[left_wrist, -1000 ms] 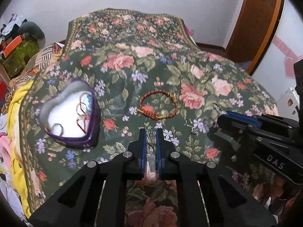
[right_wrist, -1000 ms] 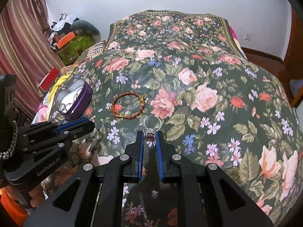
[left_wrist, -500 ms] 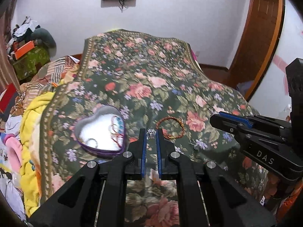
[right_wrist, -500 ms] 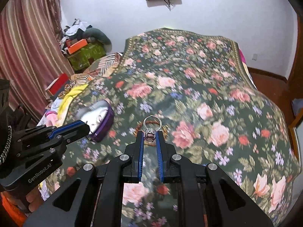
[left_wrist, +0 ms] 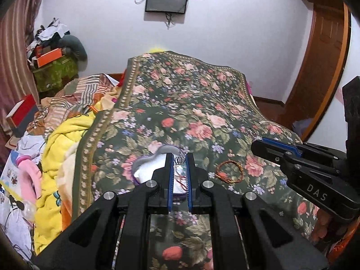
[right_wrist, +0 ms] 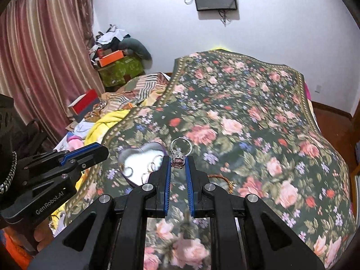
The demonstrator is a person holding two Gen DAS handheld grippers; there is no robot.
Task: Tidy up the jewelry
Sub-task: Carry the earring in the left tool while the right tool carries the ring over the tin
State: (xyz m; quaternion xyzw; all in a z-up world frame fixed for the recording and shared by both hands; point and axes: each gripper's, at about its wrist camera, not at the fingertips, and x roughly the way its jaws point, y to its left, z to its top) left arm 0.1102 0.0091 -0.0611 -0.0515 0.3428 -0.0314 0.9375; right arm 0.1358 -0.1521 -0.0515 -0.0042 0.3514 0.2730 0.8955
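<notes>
Clamping a crown ring, the left gripper hovered mid-frame over the heart tin. The right gripper pinched a gemstone ring; each probably needed lowering before release.

A bed under a floral bedspread carries a purple heart-shaped tin and, near it, a red-orange braided bracelet.

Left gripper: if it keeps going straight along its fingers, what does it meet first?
Most likely the heart tin: the left gripper, shut on a small crown charm, points at its far edge. Depth is unclear, so it might pass over onto the bedspread beyond.
</notes>
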